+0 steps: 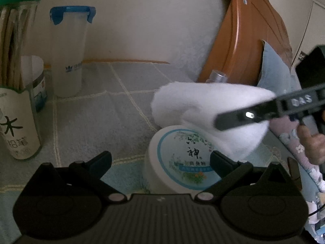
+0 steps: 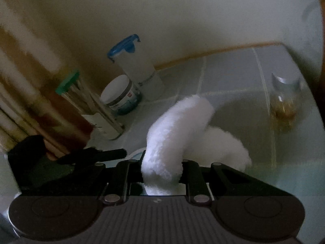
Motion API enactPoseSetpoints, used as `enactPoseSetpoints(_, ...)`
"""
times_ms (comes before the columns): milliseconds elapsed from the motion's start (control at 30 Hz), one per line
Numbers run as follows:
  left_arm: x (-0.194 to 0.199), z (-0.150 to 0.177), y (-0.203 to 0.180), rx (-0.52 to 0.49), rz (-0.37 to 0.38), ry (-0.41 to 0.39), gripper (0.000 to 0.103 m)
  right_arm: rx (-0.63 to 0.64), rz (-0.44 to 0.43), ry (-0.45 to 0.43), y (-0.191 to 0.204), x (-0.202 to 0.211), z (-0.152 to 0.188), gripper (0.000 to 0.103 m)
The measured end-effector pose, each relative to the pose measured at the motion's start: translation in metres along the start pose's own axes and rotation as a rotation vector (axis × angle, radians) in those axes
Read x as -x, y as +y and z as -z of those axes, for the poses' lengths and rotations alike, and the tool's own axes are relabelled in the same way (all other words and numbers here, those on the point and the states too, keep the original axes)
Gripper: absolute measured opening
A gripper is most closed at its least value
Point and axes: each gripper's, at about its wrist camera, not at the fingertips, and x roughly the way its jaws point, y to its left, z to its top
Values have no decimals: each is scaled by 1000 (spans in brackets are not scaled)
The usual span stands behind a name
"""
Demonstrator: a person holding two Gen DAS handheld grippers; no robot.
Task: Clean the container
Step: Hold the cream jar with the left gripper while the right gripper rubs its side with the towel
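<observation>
Two hand-held grippers, left (image 1: pixel 160 158) spread beside jar (image 1: pixel 178 160) labelled 六神, right (image 2: pixel 162 172) marked DAS pinching white cloth (image 2: pixel 174 126)

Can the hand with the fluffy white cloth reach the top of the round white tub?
Probably yes. The right gripper is shut on the white cloth, which already hangs right over the tub's lid. The left gripper's fingers flank the tub's sides, leaving its top uncovered.

home, bedroom | wooden headboard (image 1: pixel 243 40) + pillow (image 1: pixel 272 67) | checked tablecloth (image 1: pixel 91 111)
</observation>
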Motion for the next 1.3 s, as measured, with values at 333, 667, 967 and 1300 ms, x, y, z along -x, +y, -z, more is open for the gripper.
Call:
enactPoseSetpoints(333,-1,1,-2,-9,-9,-5,103,22,-4,72,12,37,48,21)
enactPoseSetpoints(667,0,0,-6,-7,-19,0,103,80,125,-21,23,36,61,21)
enactPoseSetpoints(967,1,1,-7,-12,-17,1,103,102,212,-97,29,26,65,59)
enactPoseSetpoints(1300,-1,1,-5,3,-5,2,103,70,250,-130,29,16,65,59)
